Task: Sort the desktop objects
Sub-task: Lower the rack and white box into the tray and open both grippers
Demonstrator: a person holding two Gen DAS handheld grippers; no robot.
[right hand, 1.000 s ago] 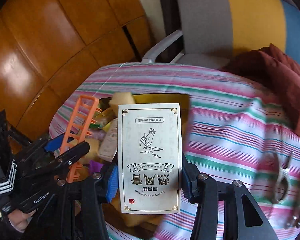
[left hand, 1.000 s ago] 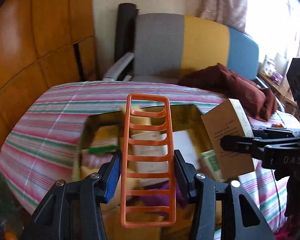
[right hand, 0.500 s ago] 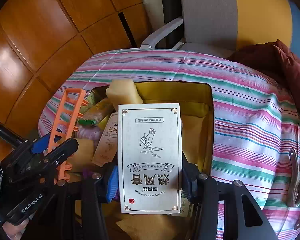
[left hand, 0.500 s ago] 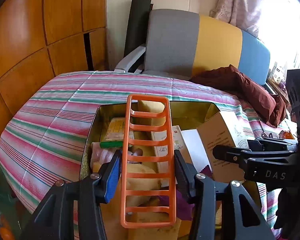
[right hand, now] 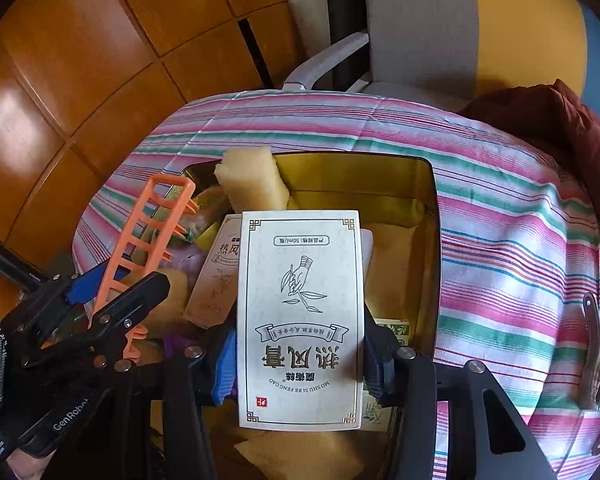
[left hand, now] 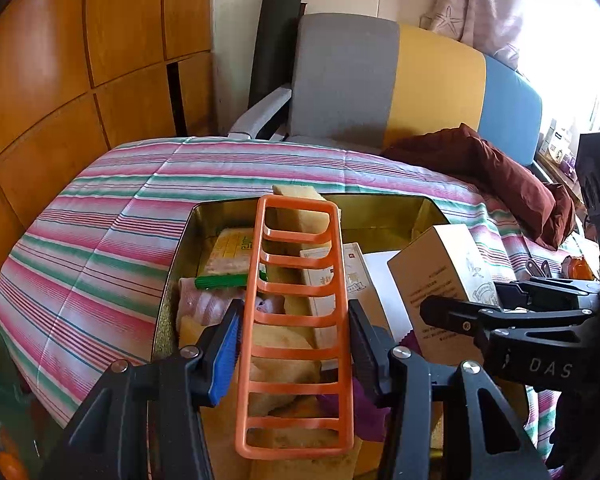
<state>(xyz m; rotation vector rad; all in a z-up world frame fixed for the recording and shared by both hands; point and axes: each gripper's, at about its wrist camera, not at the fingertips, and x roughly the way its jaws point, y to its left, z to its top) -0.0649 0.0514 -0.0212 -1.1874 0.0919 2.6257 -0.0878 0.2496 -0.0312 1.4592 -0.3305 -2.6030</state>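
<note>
My left gripper (left hand: 296, 332) is shut on an orange ladder-shaped plastic rack (left hand: 296, 320) and holds it over the near end of a gold tin box (left hand: 380, 208). My right gripper (right hand: 300, 360) is shut on a white carton with Chinese print (right hand: 300, 320), held above the same box (right hand: 424, 240). The box holds sponges (right hand: 252, 180), a similar carton (right hand: 216, 280), snack packets (left hand: 230, 250) and a purple cloth. In the left wrist view the carton (left hand: 444, 280) and the right gripper (left hand: 480, 312) show at right; in the right wrist view the rack (right hand: 148, 232) shows at left.
The box sits on a table under a pink, green and white striped cloth (left hand: 100, 248). A metal clip (right hand: 598, 364) lies on the cloth at right. A dark red cloth (left hand: 488, 172) lies at the back right. A grey, yellow and blue chair (left hand: 380, 88) and wood panelling (left hand: 60, 80) stand behind.
Both grippers moved forward and lower over the box with their loads still held. The box now fills more of both views.
</note>
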